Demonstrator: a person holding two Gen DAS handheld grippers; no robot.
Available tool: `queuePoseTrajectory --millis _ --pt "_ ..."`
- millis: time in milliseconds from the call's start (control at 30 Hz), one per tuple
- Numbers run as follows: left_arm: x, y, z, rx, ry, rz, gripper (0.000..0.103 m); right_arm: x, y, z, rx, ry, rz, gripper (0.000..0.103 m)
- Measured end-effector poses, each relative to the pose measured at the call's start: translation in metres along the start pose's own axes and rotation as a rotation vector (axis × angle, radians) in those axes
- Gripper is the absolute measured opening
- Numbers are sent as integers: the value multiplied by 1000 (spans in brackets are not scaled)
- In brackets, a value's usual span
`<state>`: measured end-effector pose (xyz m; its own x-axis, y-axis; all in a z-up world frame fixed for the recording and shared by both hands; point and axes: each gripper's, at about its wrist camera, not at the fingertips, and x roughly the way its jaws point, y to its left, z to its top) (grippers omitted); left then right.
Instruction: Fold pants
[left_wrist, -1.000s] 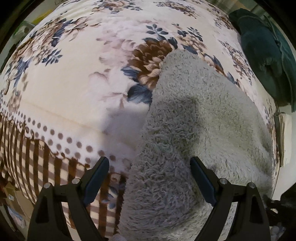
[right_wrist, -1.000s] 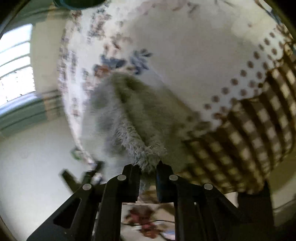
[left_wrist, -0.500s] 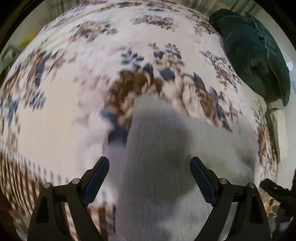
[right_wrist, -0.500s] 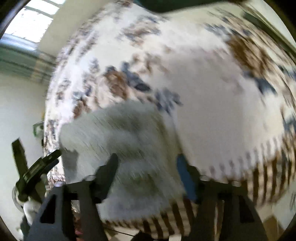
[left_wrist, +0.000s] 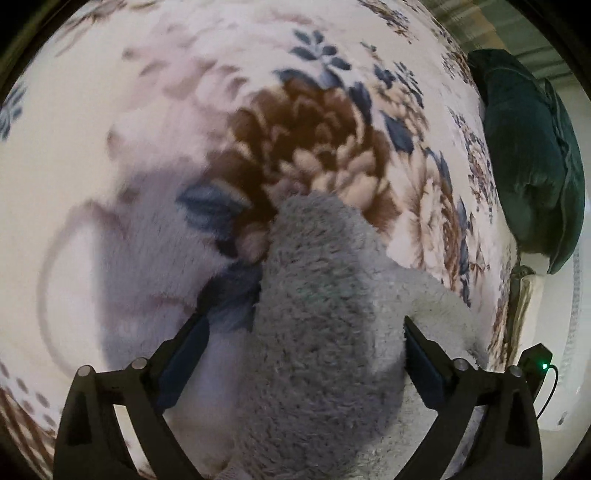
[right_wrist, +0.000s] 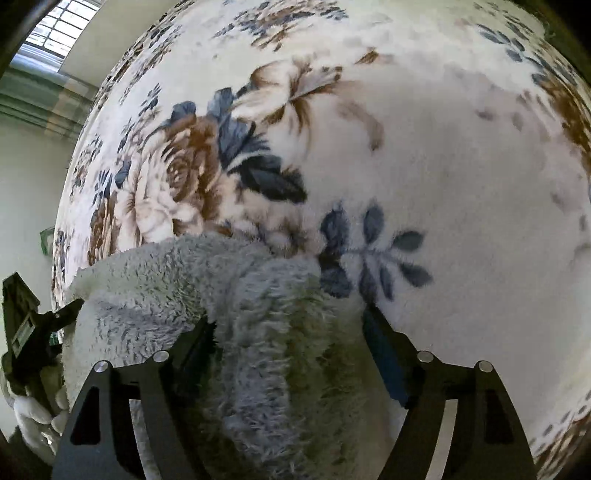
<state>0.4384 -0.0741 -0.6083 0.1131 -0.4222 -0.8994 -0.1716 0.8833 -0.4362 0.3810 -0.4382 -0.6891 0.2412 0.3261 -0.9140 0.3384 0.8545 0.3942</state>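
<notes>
Grey fleece pants (left_wrist: 325, 332) lie bunched on the floral blanket (left_wrist: 110, 147). Left gripper (left_wrist: 304, 328) and right gripper (right_wrist: 288, 332) both gape released over them; green cushion (left_wrist: 532, 155) at two o'clock.

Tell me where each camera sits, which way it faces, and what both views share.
Left wrist: sits on the left gripper, looking forward and down along its open fingers at the grey fleece pants on the floral blanket; a dark green cushion lies at the right.
Right wrist: sits on the right gripper, also open, looking down at the pants; a window shows at upper left.
Shared: the pants, the blanket.
</notes>
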Motion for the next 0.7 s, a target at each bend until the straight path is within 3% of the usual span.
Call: queuePoseTrajectory --millis 100,167,233,333,433,500,633,700 --pt "-29 -13 -7 20 -44 17 101 -17 -3 2 61 7 49 82" --pt "-61 -27 -23 65 -101 10 100 -54 -4 -6 67 -33 107 82" --pt "-83 -34 -46 89 -129 6 100 -84 -4 -24 47 -49 148 82" --pt "-96 -30 -90 103 -113 35 100 -99 -8 -64 28 11 168 82" --pt "-76 -6 -132 84 -33 114 100 -81 -20 -109 20 119 120 82" --pt "-63 19 -150 -5 19 78 100 -59 -33 -131 41 186 52 82" --pt "-73 35 -160 -78 2 34 100 -29 -52 -153 63 310 -87 82" --pt "-90 30 -157 -65 -36 22 100 -42 -54 -153 82 274 -11 82"
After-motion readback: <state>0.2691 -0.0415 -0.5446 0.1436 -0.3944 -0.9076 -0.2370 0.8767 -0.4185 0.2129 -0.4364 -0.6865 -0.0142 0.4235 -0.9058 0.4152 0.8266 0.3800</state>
